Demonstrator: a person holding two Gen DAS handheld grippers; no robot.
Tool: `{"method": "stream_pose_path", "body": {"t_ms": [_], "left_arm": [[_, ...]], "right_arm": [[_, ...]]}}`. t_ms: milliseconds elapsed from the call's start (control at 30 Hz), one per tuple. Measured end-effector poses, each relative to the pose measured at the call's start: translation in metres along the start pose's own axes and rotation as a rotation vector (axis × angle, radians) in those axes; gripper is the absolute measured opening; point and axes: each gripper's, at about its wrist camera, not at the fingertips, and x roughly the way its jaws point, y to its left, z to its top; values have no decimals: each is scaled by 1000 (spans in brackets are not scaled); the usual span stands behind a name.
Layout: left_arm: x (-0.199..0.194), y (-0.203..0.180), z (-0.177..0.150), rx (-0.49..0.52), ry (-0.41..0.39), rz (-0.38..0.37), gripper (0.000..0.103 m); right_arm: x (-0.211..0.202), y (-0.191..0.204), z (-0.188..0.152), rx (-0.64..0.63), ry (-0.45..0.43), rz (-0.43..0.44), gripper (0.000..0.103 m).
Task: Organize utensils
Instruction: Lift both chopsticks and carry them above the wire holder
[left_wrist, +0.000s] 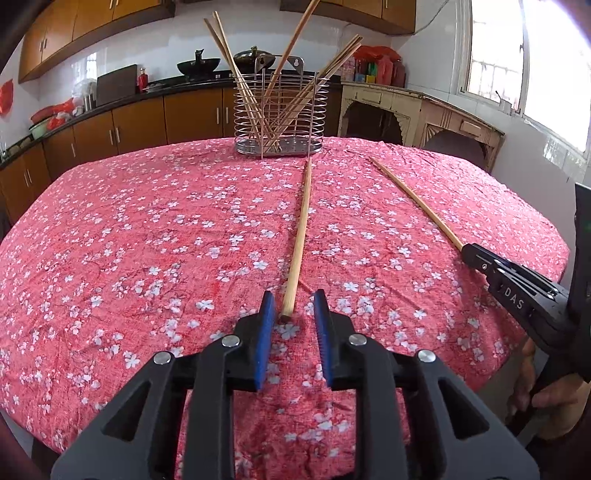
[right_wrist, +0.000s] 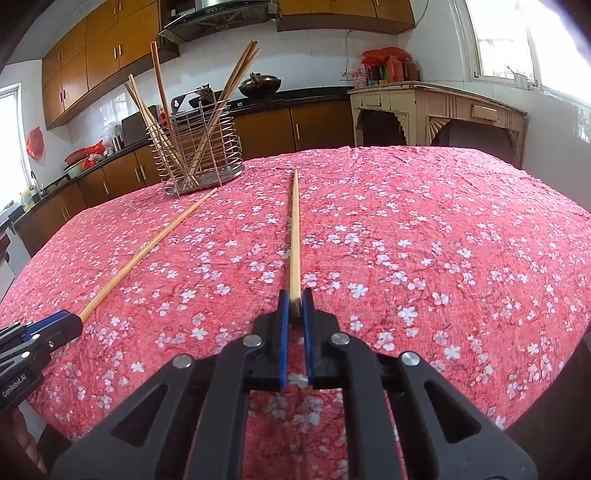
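A wire utensil basket (left_wrist: 280, 110) holding several wooden chopsticks stands at the far side of the table; it also shows in the right wrist view (right_wrist: 201, 147). One chopstick (left_wrist: 298, 240) lies on the cloth, its near end between the open pads of my left gripper (left_wrist: 294, 308). My right gripper (right_wrist: 295, 301) is shut on the near end of a second chopstick (right_wrist: 294, 229), which lies along the cloth. In the left wrist view that chopstick (left_wrist: 413, 201) runs to the right gripper (left_wrist: 466, 250). In the right wrist view the left gripper (right_wrist: 74, 322) sits at the first chopstick (right_wrist: 147, 253).
The round table carries a red flowered cloth (left_wrist: 147, 240). Kitchen counters and brown cabinets (left_wrist: 129, 122) stand behind it, and a cream sideboard (left_wrist: 424, 114) stands at the back right under a window.
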Motion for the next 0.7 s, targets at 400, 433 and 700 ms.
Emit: {"method": "stream_pose_path", "body": {"t_ms": [400, 433, 700], "left_arm": [[-6, 7, 5, 12, 8, -12, 7], [-9, 8, 8, 15, 0, -12, 7], [-42, 25, 55, 5, -100, -4, 7]], "right_arm": [[-8, -3, 3, 5, -29, 8, 8], [-12, -4, 8, 2, -43, 8, 7], [-46, -6, 54, -3, -162, 17, 7]]}}
